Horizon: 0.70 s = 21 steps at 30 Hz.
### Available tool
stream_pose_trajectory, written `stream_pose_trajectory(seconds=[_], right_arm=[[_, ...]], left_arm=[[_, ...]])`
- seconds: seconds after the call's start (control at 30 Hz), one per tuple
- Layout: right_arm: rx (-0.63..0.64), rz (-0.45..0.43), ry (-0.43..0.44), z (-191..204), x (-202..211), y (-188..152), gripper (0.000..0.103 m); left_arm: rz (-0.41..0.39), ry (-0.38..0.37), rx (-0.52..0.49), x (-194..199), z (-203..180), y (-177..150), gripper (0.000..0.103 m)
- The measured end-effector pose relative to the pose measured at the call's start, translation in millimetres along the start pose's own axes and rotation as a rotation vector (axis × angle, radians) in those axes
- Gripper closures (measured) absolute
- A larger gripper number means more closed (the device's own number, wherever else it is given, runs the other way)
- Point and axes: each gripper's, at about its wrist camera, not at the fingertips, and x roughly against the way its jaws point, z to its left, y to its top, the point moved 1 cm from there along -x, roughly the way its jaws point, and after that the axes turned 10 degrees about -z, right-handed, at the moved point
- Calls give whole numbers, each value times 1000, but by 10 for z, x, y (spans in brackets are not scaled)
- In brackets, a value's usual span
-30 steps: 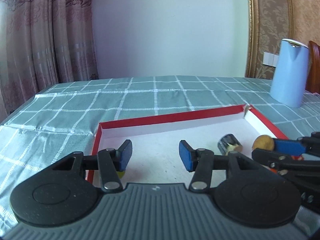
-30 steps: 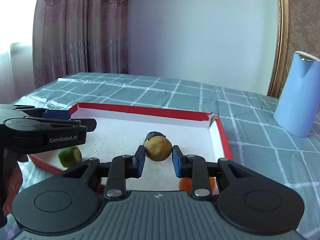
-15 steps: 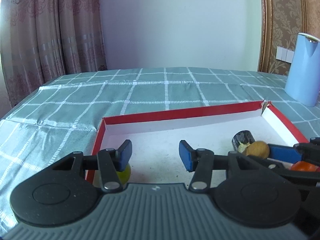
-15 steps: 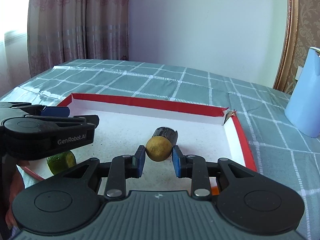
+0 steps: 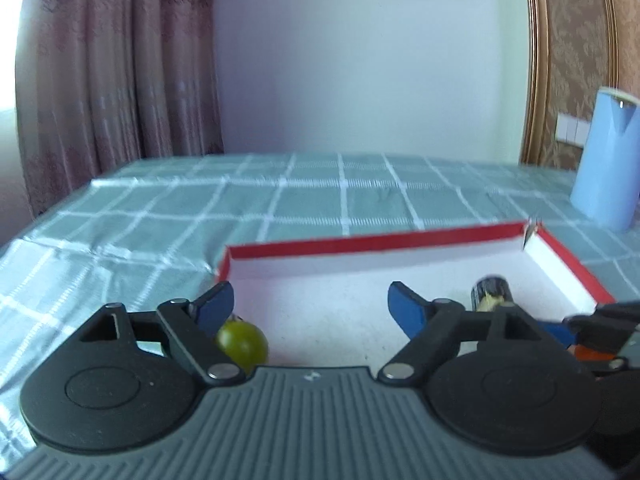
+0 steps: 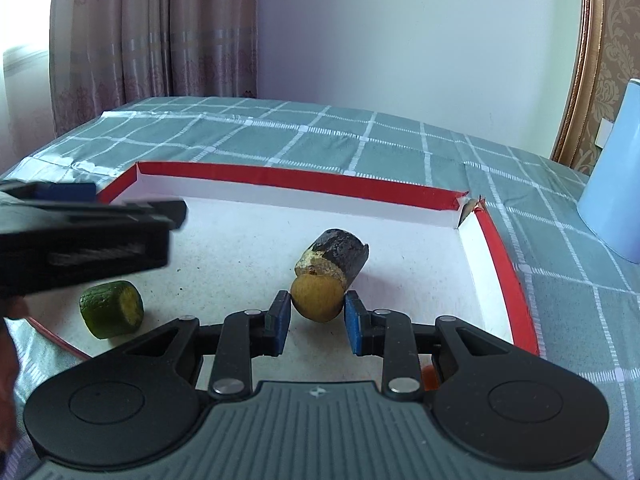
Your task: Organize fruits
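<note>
Yellow-brown and round, the small fruit (image 6: 318, 298) sits between the two blue pads of the right tool (image 6: 316, 320), and both pads touch its sides, so this tool is closed narrow around it. Its skin looks matte and a little rough. Just behind it, and touching it, lies a dark fruit piece (image 6: 336, 256) with almost black skin and a pale, dry cut face turned toward the camera. Both are on the white floor of a shallow tray (image 6: 304, 184) with red rim, nearer to the right wall of the tray than to the left.

A green fruit piece (image 6: 112, 309) lies near the front left edge of the tray, well apart from the other two. Its peel is bright green and its cut end is yellow-green. In the left wrist view the same green fruit piece (image 5: 242, 342) shows just under the left finger of the left tool (image 5: 310, 306), whose jaws stand wide with nothing between them.

An orange fruit (image 5: 592, 354) is partly hidden behind the right tool at the front right of the tray; its shape I cannot tell. The tray rests on a table (image 6: 280, 136) covered with green checked cloth, and a light blue jug (image 5: 608, 164) stands toward the far right edge of the table.
</note>
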Motion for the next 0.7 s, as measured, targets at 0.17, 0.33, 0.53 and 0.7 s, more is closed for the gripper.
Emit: stream_pose_trajectory(seconds=[0.17,0.33,0.53,0.7], right_arm=[[-10,3,26,-41,49,-6,73],[-69,-51,3,-212,316,-40,41],[-147,-143,-23,-429,561,-33,33],[-170,-122,-38,-502,535,-102,33]], left_arm=[[-8,-22,-4,251,52,-9,16],[5,-52,-35,634,140,-164,14],[16,-126,-36,1021,153,-395,14],[42,-171,-81,1065,-40,-495,13]])
